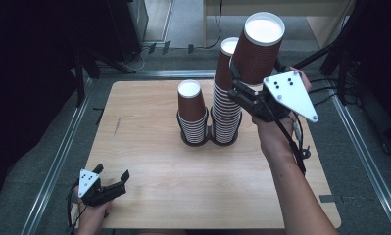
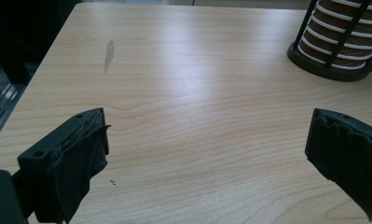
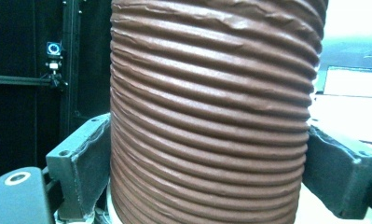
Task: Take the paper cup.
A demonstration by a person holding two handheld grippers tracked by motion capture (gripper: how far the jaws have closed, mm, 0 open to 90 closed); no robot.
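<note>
Brown ribbed cup (image 3: 211, 112) between right gripper (image 1: 242, 88) jaws, apparently pinched.

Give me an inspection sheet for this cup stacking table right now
Surface: wooden table, one dark mark.
Job's things: brown ribbed cup lifted, mouth up; short stack and tall stack in black holder.
Clutter: nothing seen.
Grippers: right gripper shut on cup; left gripper open, empty, near the table's front left corner.
Cables: one along right forearm.
Surroundings: metal rails, dark floor.
</note>
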